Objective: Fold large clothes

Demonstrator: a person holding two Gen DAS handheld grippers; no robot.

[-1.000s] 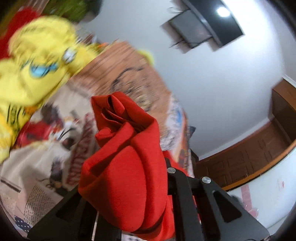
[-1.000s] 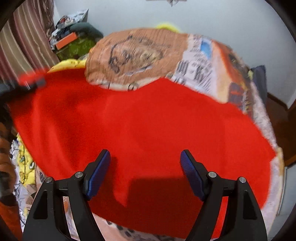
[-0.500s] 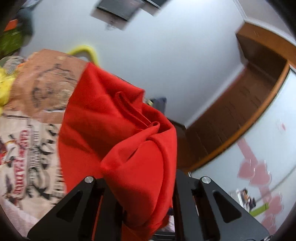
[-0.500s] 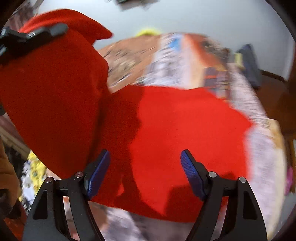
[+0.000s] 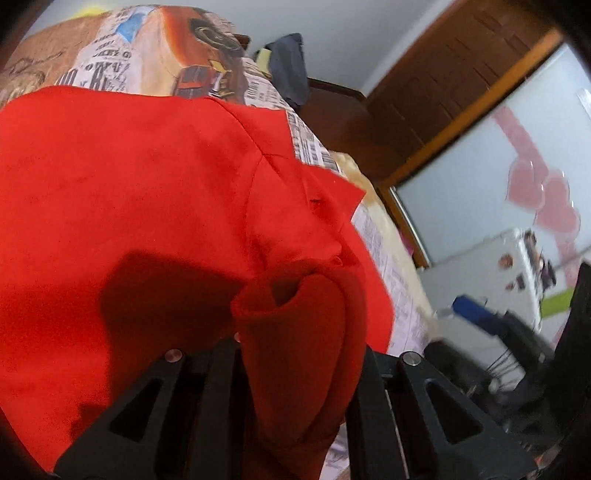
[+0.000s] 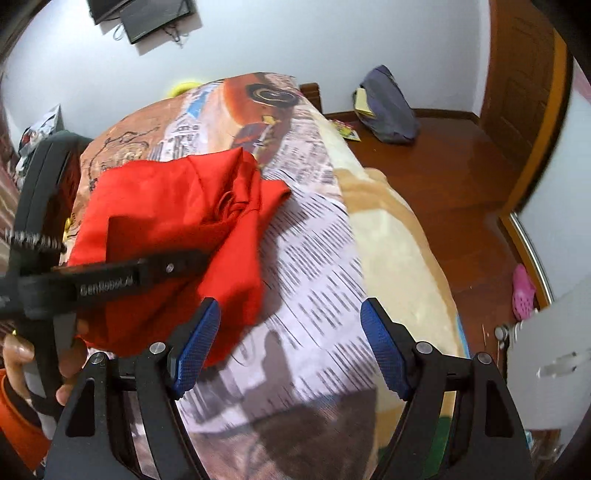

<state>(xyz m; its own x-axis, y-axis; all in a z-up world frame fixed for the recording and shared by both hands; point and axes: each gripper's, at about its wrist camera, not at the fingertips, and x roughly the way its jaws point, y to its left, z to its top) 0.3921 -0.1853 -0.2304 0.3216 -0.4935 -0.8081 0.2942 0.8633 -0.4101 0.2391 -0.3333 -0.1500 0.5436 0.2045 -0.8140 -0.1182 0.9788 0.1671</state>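
A large red garment lies on the bed's printed cover, doubled over on itself into a rumpled heap. My left gripper is shut on a thick bunch of its red cloth, which hides the fingertips. In the right wrist view that left gripper reaches in from the left across the heap, held by a hand. My right gripper stands open over bare bed cover, nothing between its blue pads. Its left pad is beside the garment's near edge.
A beige blanket hangs along the bed's right edge. On the wooden floor beyond it are a dark blue bag and a pink shoe. A wooden door stands at the back right, and a screen hangs on the wall.
The left gripper swung across and down with its red bunch, laying the garment over itself. The right gripper slid right, off the spread red cloth onto bare bed cover.
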